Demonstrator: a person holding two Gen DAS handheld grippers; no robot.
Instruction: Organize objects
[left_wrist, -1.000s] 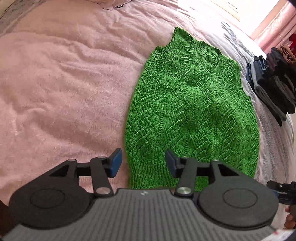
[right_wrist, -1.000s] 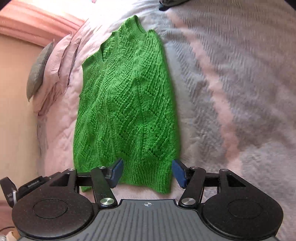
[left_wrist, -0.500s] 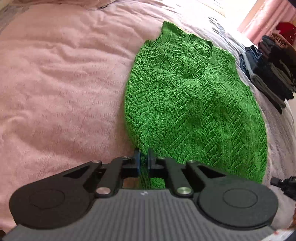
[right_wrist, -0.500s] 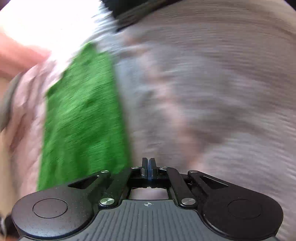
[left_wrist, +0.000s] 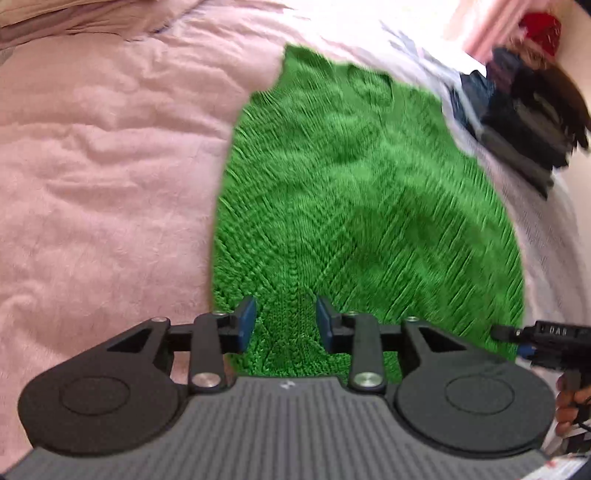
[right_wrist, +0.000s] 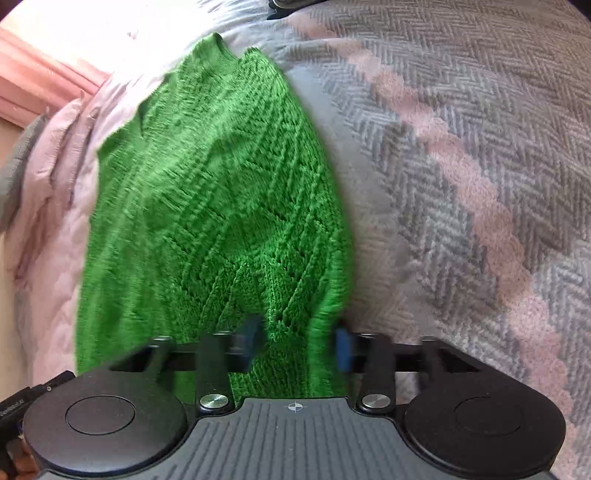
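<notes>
Both grippers, left (left_wrist: 284, 325) and right (right_wrist: 297, 341), gape apart over the near hem of the green knitted sweater (left_wrist: 354, 206) spread ahead on the bedspread (left_wrist: 103, 177), dark folded clothes (left_wrist: 524, 122) far right.

Bed (left_wrist: 92, 177), pink cover; green knit sweater (left_wrist: 362, 206) flat on it, dark folded clothes (left_wrist: 524, 122) beside.
</notes>
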